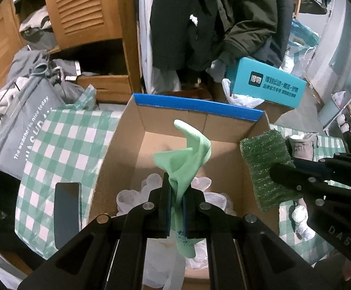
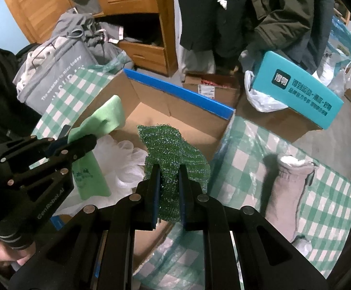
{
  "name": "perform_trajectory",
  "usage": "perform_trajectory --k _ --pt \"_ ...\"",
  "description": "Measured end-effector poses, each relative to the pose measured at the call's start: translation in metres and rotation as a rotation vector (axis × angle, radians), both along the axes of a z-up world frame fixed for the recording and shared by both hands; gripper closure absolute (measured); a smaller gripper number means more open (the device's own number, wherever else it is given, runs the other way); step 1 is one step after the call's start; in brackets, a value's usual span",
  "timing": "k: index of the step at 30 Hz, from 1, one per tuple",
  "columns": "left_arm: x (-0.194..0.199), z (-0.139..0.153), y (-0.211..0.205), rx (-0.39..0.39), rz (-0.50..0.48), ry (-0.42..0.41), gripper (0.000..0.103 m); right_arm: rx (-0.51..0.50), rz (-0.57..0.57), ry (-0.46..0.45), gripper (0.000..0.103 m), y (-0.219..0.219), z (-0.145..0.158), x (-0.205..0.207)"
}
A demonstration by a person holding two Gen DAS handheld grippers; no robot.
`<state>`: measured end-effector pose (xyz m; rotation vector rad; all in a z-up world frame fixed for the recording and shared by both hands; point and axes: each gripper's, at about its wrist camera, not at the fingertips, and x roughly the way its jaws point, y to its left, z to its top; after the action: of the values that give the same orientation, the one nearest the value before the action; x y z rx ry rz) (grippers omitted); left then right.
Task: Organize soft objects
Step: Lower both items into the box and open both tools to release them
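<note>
The thin light-green microfibre cloth hangs pinched between the jaws of the left gripper, directly above the open brown cardboard box with a blue top edge. Beside it, the dark-green knitted mesh scrubbing pad is squeezed in the right gripper, over the box's right side near its wall.

The likeliest slip is the pad: held so close to the right wall, it could catch the rim on release and tip out onto the green-and-white checked cover. The cloth's loose upper fold might also snag on a finger and cling instead of dropping. With both grippers crowded over one opening, they could knock together.

The cloth is limp and creased, with one corner standing up and a printed tail dangling below the jaws. The pad looks springy and coarse, bulging around the pads.

Inside the box lies a heap of white translucent netting. On the cover to the right stands a pale pink fleece-lined boot.
</note>
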<state>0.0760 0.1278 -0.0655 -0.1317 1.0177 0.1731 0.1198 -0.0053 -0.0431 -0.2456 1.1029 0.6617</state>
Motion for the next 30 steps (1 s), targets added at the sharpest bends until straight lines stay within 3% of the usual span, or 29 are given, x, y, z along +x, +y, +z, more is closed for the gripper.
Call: perform_trajectory --k 4,6,8,12,14,18,22,30 --pt "0.001 -0.005 0.002 -0.004 -0.004 0.014 0.093 0.0 0.018 0.015 0.092 0.007 -0.005 0.0" --pt "0.001 -0.008 0.002 -0.002 0.001 0.025 0.08 0.003 0.024 0.02 0.086 0.01 -0.008 0.001" --pt "-0.001 -0.007 0.004 -0.003 0.019 0.021 0.059 -0.002 0.018 0.011 0.078 0.01 -0.008 0.0" --pt "-0.006 -0.001 0.005 0.024 0.032 -0.002 0.05 0.005 0.013 -0.001 0.073 0.006 -0.003 -0.001" --pt "-0.007 0.001 0.003 0.044 0.032 -0.006 0.039 0.004 0.009 -0.009 0.069 0.004 -0.001 -0.001" --pt "-0.01 0.007 -0.004 0.088 0.02 -0.024 0.033 0.008 -0.012 -0.032 0.059 -0.005 0.005 -0.002" --pt "-0.012 0.014 -0.015 0.128 -0.01 -0.036 0.028 0.009 -0.032 -0.049 0.056 -0.015 0.011 -0.002" --pt "-0.016 0.023 -0.032 0.12 -0.053 -0.052 0.025 0.01 -0.071 -0.074 0.051 -0.042 0.019 -0.005"
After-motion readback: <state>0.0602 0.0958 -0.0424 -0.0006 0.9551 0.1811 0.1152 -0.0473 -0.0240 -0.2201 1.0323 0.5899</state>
